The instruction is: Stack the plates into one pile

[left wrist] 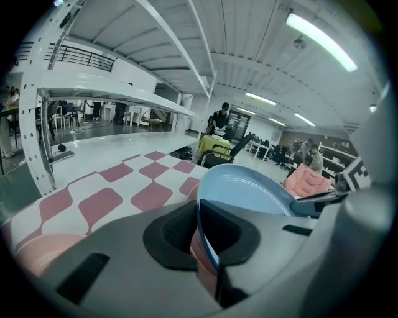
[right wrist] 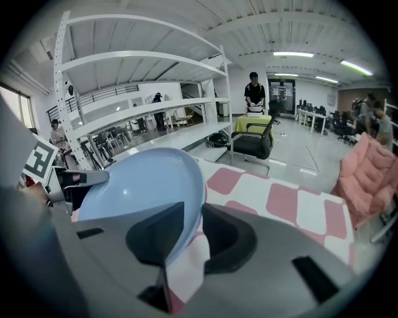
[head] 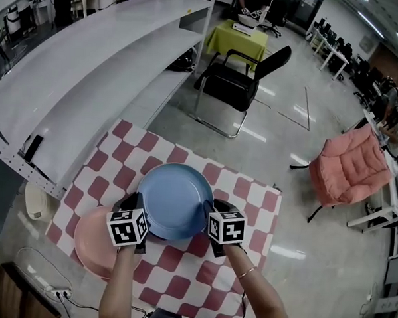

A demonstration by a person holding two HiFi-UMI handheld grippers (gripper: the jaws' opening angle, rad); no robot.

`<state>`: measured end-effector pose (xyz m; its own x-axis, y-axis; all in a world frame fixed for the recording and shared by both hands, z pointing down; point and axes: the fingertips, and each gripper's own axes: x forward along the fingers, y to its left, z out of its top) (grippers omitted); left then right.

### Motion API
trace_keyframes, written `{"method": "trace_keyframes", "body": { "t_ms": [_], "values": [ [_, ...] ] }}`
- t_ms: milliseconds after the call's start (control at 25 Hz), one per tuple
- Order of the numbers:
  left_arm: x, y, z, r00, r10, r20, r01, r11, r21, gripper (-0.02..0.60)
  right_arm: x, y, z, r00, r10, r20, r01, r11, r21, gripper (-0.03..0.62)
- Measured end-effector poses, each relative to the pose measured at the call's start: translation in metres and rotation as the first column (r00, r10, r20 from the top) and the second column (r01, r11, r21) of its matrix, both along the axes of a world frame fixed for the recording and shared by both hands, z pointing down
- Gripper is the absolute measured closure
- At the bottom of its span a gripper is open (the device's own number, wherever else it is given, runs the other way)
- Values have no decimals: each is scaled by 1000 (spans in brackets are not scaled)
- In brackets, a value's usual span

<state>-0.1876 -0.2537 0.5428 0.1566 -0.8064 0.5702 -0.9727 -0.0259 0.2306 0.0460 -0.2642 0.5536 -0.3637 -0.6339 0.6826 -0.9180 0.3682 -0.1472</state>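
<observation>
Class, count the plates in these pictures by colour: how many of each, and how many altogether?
blue plate: 1
pink plate: 1
Total: 2

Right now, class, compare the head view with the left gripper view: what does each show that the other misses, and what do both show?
Only the head view shows the person's forearms and the blue plate's full round outline, with the left gripper and right gripper on opposite edges. Only the left gripper view shows the ceiling lights and the plate's rim pinched between that gripper's jaws. Both show the plate, checked tablecloth, black chair and white shelving.
</observation>
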Motion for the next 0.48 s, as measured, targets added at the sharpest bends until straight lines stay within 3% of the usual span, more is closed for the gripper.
{"method": "trace_keyframes", "body": {
  "t_ms": [480],
  "values": [
    [-2, -19, 16, 998, 23, 50, -21, 999, -45, 552, -2, -19, 18, 995, -29, -91, 29, 1000, -3, 500]
  ]
}}
